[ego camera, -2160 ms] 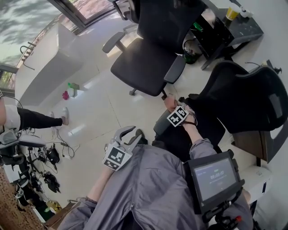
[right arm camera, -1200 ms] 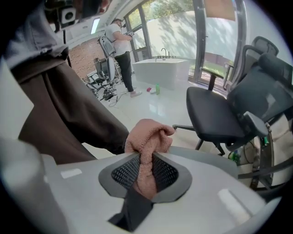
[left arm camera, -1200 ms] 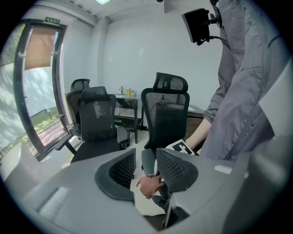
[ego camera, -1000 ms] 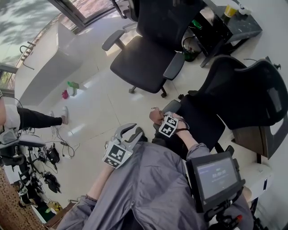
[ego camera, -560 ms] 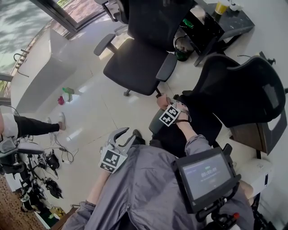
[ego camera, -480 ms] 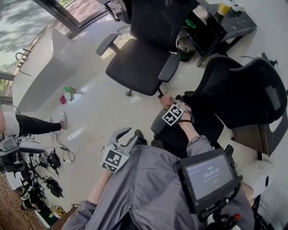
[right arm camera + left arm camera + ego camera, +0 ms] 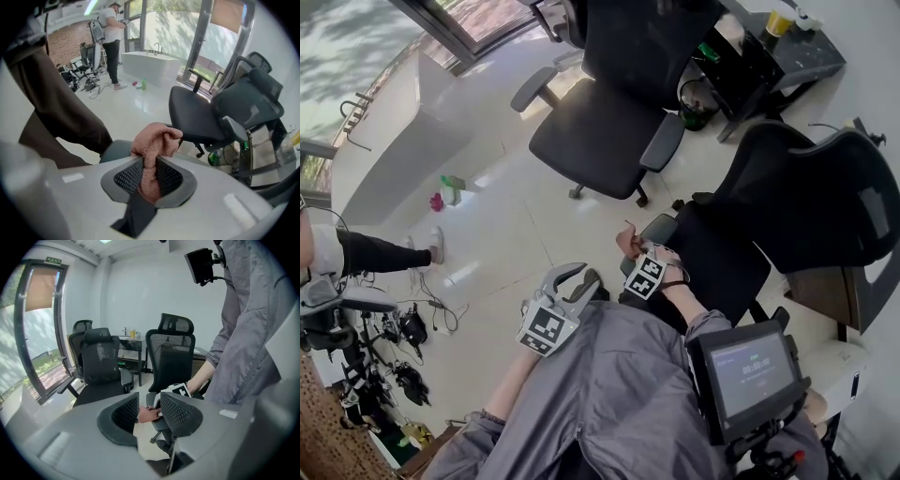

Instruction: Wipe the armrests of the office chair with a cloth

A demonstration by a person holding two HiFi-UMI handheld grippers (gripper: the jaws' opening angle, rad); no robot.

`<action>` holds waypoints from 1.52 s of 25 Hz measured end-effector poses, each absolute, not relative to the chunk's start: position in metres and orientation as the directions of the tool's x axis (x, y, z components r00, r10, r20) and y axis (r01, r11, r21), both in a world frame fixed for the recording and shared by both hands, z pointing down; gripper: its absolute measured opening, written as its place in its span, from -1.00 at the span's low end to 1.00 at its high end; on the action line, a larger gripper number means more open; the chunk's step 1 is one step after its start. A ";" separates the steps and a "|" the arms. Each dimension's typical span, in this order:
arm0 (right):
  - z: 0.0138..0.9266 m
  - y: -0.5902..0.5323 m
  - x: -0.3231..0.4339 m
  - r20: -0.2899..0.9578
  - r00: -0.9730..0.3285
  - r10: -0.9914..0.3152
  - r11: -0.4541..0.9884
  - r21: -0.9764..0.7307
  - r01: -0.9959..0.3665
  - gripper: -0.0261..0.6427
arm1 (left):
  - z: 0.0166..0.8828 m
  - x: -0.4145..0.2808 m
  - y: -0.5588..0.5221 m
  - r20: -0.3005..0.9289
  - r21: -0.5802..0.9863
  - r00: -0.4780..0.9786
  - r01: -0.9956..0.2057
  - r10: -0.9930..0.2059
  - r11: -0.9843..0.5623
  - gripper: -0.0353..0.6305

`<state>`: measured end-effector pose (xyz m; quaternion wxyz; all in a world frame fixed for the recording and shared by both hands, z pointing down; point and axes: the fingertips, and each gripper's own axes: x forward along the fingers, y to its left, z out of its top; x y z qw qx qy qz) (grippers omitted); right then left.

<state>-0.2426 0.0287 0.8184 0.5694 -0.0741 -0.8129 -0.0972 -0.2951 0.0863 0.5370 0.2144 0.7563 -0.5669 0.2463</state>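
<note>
R gripper (image 7: 149, 174) has its jaws clamped on a pink cloth (image 7: 156, 138). The cloth is bunched so a fat wad sticks out past the tips, giving a soft pad to rub with. The wad sits on the grey armrest (image 7: 115, 151) of the near office chair (image 7: 811, 202), touching its top, so this is prob. mid-wipe on that armrest. L gripper (image 7: 150, 414) is held near the person's body, jaws apart w/ nothing between them, likely just kept out of the way; its view looks across at the cloth. The chair's other armrest isn't clearly in view. A second chair (image 7: 598, 136) stands well apart, not involved.
</note>
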 end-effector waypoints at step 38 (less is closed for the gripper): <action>0.816 0.077 -0.247 0.939 -0.339 0.064 0.952 0.045 0.303 -0.70 | 0.534 -0.291 0.098 0.615 0.030 0.216 -0.967 -0.758 -0.252 -0.41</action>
